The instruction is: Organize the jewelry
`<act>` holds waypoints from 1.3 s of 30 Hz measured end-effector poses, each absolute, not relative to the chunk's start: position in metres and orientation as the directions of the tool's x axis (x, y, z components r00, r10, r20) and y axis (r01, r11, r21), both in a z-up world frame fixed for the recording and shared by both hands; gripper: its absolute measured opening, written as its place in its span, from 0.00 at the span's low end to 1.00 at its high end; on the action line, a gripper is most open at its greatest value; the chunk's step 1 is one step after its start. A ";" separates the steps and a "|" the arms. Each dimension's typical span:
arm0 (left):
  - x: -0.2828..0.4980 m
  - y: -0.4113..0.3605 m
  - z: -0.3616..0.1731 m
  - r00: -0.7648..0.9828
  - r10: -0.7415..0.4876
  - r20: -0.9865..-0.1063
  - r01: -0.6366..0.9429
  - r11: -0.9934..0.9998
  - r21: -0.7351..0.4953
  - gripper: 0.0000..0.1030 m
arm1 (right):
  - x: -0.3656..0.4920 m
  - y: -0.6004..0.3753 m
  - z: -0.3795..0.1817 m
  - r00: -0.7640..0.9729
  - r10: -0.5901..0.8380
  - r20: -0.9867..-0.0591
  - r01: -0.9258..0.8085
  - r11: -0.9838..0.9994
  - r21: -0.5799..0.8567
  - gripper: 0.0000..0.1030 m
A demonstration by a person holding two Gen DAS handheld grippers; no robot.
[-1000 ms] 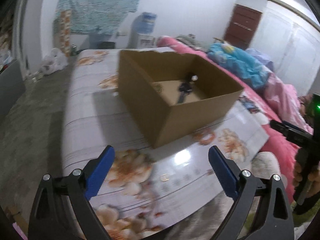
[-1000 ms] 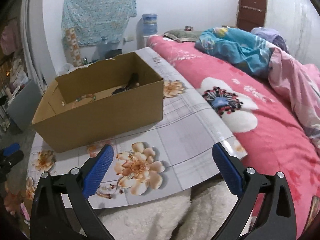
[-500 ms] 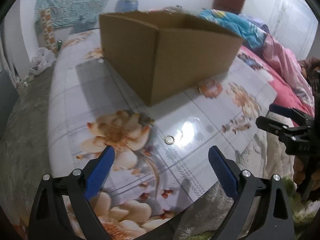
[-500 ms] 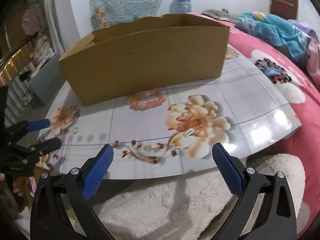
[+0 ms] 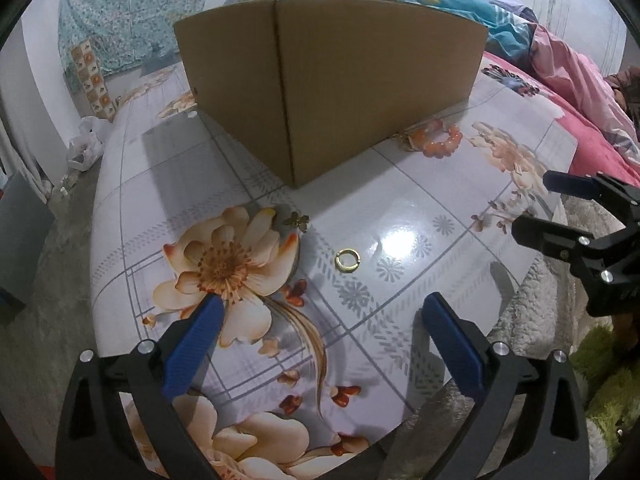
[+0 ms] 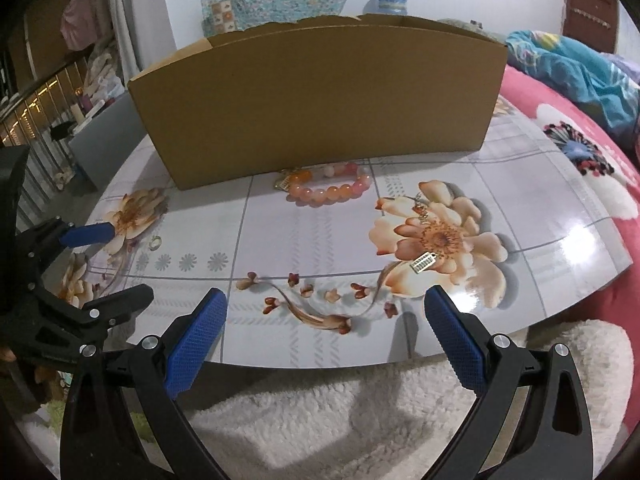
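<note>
Both grippers have dropped low over the near edge of the counter; a second ago they looked down into the cardboard box, now only its outer walls show.

Left gripper: jaws opening, almost full spread, nothing between them. Gold ring lies on the counter just ahead of its gap, near the front edge. Small gold butterfly charm sits between the ring and the box's near corner.

Right gripper: jaws released wide, empty. Pink bead bracelet lies against the box's front wall. Gold rectangular pendant rests on the printed flower toward the right edge, apart from the jaws.

Read: scan phase is over and both hands are lining up for pickups. Ring looks like the left's target; right's is the pendant or the bracelet, can't tell which. All four pieces are outside the box, so sorting is not done. Ring is flat and thin, so the pinch needs care.
</note>
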State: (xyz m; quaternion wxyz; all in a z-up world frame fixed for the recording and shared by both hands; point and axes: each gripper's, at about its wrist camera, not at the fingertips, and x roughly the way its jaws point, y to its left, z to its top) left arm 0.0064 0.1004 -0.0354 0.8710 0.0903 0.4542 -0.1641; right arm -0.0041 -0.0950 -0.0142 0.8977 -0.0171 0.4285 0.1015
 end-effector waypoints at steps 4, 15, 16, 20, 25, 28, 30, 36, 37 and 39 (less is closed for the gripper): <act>0.006 0.099 -0.036 0.538 -0.203 -0.818 0.373 0.928 0.015 0.95 | -0.005 -0.097 -0.013 0.618 0.187 -0.763 -0.206 0.976 0.073 0.92; 0.007 0.105 -0.029 0.553 -0.215 -0.805 0.401 0.915 0.031 0.95 | -0.012 -0.100 -0.001 0.651 0.253 -0.715 -0.251 0.962 0.111 0.92; 0.007 0.109 -0.026 0.558 -0.228 -0.798 0.396 0.918 0.014 0.95 | -0.012 -0.100 0.001 0.656 0.258 -0.709 -0.259 0.960 0.109 0.92; 0.009 0.129 -0.017 0.586 -0.263 -0.766 0.362 0.931 -0.043 0.86 | -0.010 -0.086 0.007 0.655 0.318 -0.685 -0.326 0.937 0.123 0.90; 0.015 0.149 -0.010 0.623 -0.236 -0.746 0.308 0.950 -0.043 0.71 | -0.002 -0.048 0.009 0.604 0.416 -0.679 -0.462 0.878 0.127 0.72; 0.018 0.159 -0.007 0.633 -0.227 -0.741 0.281 0.958 -0.054 0.64 | 0.006 -0.027 0.003 0.551 0.461 -0.696 -0.520 0.841 0.146 0.60; 0.020 0.166 -0.006 0.635 -0.229 -0.737 0.266 0.961 -0.069 0.59 | 0.010 -0.015 -0.001 0.521 0.477 -0.708 -0.549 0.822 0.150 0.53; 0.023 0.185 -0.007 0.637 -0.222 -0.739 0.219 0.970 -0.104 0.52 | 0.022 0.007 -0.013 0.476 0.458 -0.751 -0.573 0.809 0.129 0.34; 0.023 0.186 -0.008 0.635 -0.223 -0.739 0.215 0.971 -0.108 0.52 | 0.024 0.009 -0.016 0.470 0.451 -0.759 -0.572 0.810 0.128 0.31; 0.023 0.188 -0.010 0.633 -0.224 -0.741 0.209 0.971 -0.115 0.51 | 0.025 0.011 -0.015 0.474 0.445 -0.760 -0.571 0.812 0.121 0.28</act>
